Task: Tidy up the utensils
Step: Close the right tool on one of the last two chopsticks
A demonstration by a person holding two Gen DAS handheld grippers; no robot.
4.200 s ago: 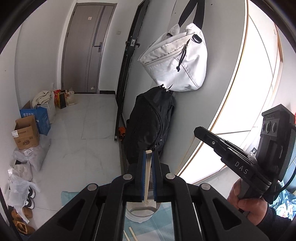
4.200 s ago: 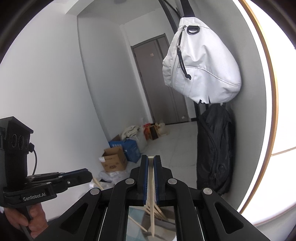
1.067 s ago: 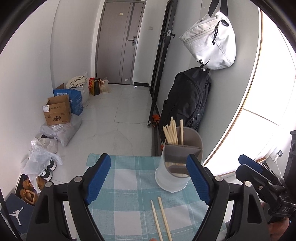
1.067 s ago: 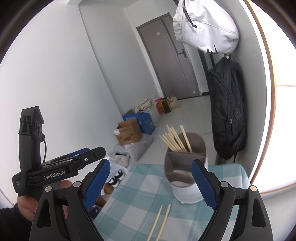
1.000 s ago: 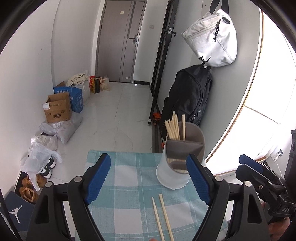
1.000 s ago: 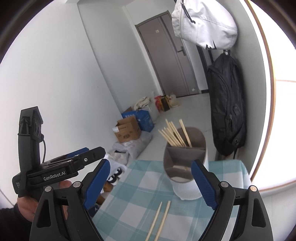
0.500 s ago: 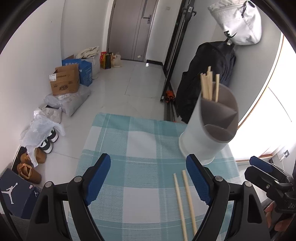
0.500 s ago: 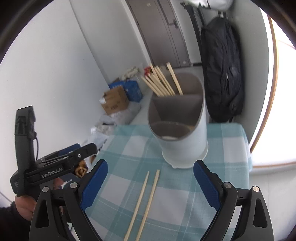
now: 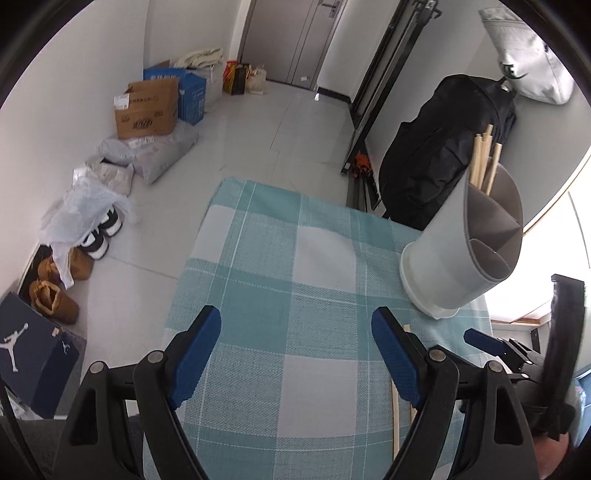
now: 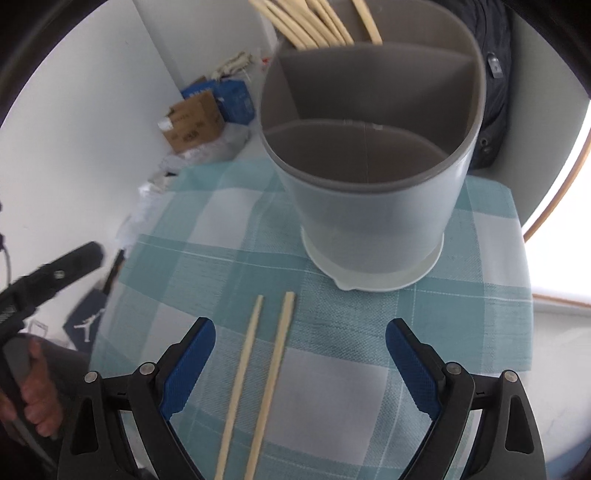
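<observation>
A white utensil holder [image 10: 373, 206] with grey divided compartments stands on the teal checked cloth [image 10: 332, 387]; it also shows in the left wrist view [image 9: 461, 251]. Several wooden chopsticks [image 10: 317, 22] stand in its far compartment. Two loose chopsticks [image 10: 258, 380] lie side by side on the cloth, just in front of the holder and between my right gripper's fingers. My right gripper [image 10: 299, 358] is open and empty above them. My left gripper [image 9: 295, 350] is open and empty over the cloth [image 9: 280, 266], left of the holder. One loose chopstick [image 9: 395, 417] shows by its right finger.
The small table ends close around the cloth on all sides. On the floor to the left lie cardboard boxes [image 9: 147, 110], bags and shoes [image 9: 55, 291]. A black backpack [image 9: 436, 147] hangs behind the holder. My other gripper shows at each view's edge.
Both grippers have let go of their chopsticks and opened. Both have since tipped down and moved closer to the cloth; the right one now hovers over the two loose chopsticks.
</observation>
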